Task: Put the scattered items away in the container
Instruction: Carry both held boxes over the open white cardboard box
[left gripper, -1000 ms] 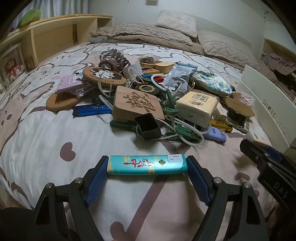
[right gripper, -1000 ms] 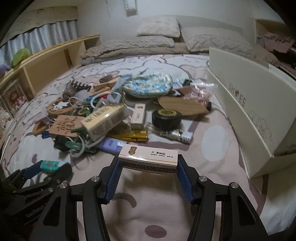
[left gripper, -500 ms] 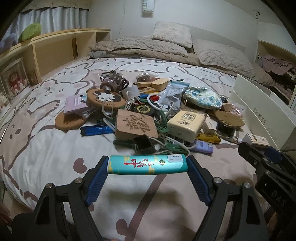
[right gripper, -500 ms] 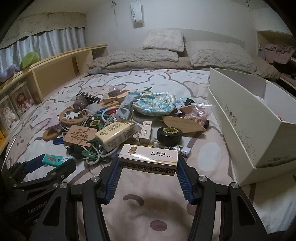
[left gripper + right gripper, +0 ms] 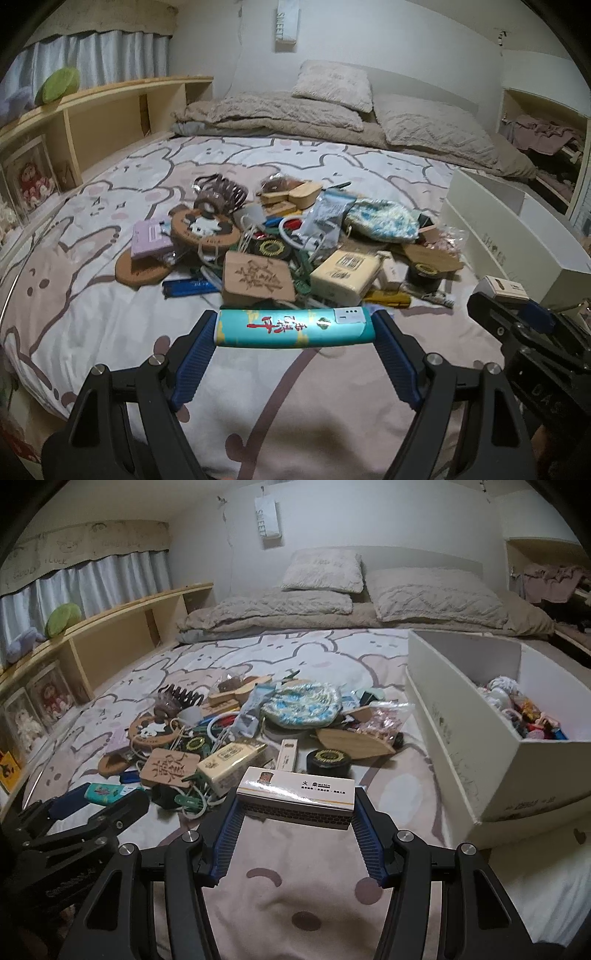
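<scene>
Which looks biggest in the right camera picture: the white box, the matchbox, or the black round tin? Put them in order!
1. White box, clearly biggest.
2. Matchbox in the right gripper, though it sits nearest the camera, so it looks bigger than it really is.
3. Black round tin, smallest.

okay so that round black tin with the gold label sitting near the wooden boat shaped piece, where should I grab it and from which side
Probably come straight down on the round black tin and pinch across its curved side wall. It sits flat and upright, label up, with bare sheet in front; the wooden piece crowds its far side.
</scene>
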The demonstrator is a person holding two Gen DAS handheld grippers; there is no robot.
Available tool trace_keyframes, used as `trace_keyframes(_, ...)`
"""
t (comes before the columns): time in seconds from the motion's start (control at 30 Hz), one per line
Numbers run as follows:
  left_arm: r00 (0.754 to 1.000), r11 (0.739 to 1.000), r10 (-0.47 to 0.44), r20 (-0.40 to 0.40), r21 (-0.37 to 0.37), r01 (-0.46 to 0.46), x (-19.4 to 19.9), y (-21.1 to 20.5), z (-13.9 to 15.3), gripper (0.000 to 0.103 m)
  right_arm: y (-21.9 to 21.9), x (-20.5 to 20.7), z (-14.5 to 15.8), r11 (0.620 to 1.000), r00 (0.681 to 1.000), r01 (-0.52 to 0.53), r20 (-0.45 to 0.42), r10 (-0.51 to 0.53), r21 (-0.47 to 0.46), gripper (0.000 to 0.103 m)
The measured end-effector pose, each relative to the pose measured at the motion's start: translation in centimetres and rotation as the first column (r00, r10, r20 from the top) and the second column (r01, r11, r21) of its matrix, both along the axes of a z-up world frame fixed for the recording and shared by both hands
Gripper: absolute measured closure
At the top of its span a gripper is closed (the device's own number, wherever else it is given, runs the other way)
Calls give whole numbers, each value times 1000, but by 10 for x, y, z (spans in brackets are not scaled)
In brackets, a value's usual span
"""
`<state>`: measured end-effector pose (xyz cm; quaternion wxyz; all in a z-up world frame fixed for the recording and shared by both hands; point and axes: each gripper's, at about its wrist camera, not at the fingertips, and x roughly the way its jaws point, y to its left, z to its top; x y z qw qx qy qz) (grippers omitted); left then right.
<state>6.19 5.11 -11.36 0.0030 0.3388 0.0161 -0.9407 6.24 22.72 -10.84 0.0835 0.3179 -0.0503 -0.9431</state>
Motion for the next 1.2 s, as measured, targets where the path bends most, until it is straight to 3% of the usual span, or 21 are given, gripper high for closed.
trace_keyframes(0.33,997,999,-51,-60,-2,51,5,21,34,20,18,10,29,1000,997,17,-73,-17,-2,45)
trace_keyframes(0.63,985,993,-109,-135,23,113,4,46,74,20,49,14,73,999,986,43,-162,-42,-2,45)
trace_keyframes(1.03,953,984,-168,-253,21,179,2,89,133,20,95,15,123,998,969,62,-237,-64,-16,45)
trace_keyframes(1.2,941,972,-195,-277,74,223,0,105,155,20,117,16,150,999,966,49,-254,-51,-15,45)
